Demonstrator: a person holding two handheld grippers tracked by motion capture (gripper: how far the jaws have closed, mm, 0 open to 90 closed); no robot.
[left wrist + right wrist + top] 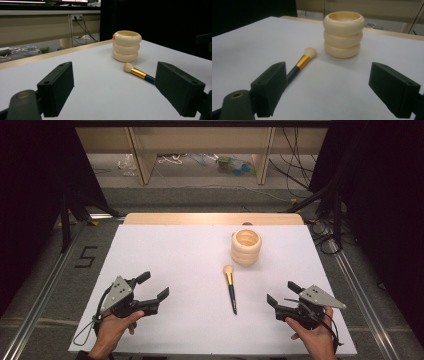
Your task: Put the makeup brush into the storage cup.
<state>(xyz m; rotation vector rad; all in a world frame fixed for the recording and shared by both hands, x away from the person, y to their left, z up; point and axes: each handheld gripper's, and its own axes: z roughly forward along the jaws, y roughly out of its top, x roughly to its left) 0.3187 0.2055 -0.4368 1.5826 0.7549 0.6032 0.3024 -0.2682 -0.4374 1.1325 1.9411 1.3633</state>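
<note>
I have both grippers low near the front edge of the desk (150,245), the left gripper (153,287) toward the front left corner and the right gripper (281,293) toward the front right, each with its jaws spread wide and nothing between them. The makeup brush (230,286) lies flat between them, near the middle of the desk, bristles pointing to the far edge and the cream ringed cup (246,247) standing just beyond its tip, apart from it.

I judge the step in hand is picking up the brush, probably to stand it in the cup. To do it well I would bring one gripper over the dark handle, turn the jaws across it, and close behind the gold band, not on the bristles.

The left gripper view shows a small orange spot on the cup's rim (113,37); the right gripper view looks into the cup's opening (343,17). The high view alone gives the brush's full length.
</note>
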